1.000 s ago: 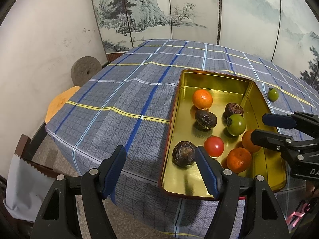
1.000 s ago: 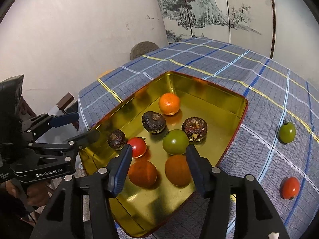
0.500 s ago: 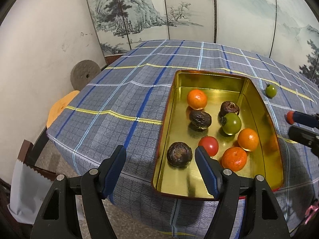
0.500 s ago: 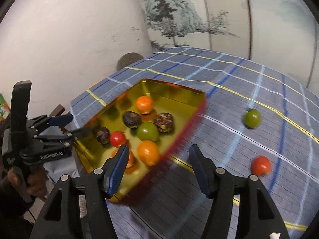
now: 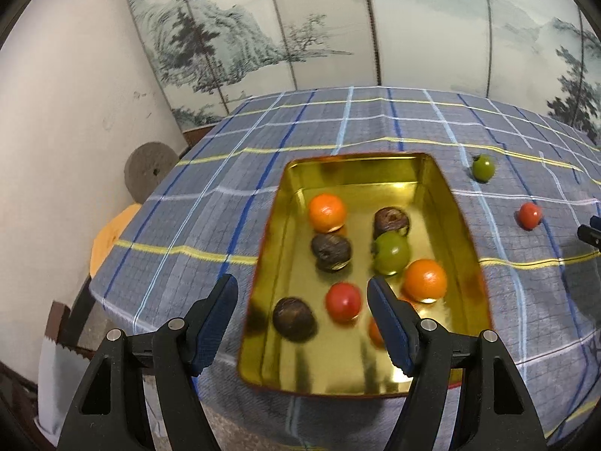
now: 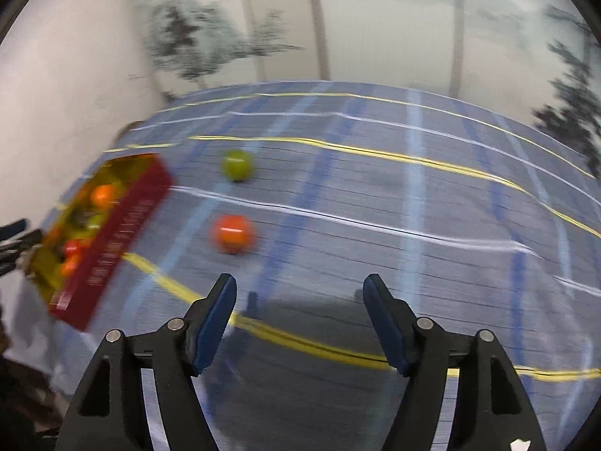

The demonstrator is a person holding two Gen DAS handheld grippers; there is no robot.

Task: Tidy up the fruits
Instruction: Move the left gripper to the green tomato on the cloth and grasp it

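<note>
- A painted folding screen (image 5: 263, 37) of misty hills and pines stands behind the tabletop (image 5: 338, 120), which is covered in a blue-grey plaid cloth with yellow, white and blue lines; a plain pale wall is on the left.
- The left claw (image 5: 302, 319) hangs over the near end of a gold tin tray (image 5: 270, 263). Its jaws stand moderately wide and nothing is between the pads.
- Just ahead of the left claw, inside the tray, lie a red tomato (image 5: 343, 301) and a dark wrinkled fruit (image 5: 294, 318). Farther ahead in the tray are another dark fruit (image 5: 331, 251), a green tomato (image 5: 391, 253), a third dark fruit (image 5: 391, 221) and an orange (image 5: 327, 212).
- A second orange (image 5: 425, 279) sits ahead and right of the left claw's right finger, and a further orange fruit is partly hidden behind that finger.
- Outside the tray, well ahead and to the right of the left claw, a loose green tomato (image 5: 483, 168) and a loose red tomato (image 5: 530, 215) rest on the cloth.
- The right claw (image 6: 299, 317) is over bare cloth, its jaws opening and empty; its view is blurred.
- From the right claw, the loose red tomato (image 6: 233, 233) lies ahead and slightly left, the loose green tomato (image 6: 237, 165) beyond it, and the tray (image 6: 112, 233) far to the left.
- A round grey stone disc (image 5: 150, 171) leans on the wall, left of the tabletop.
</note>
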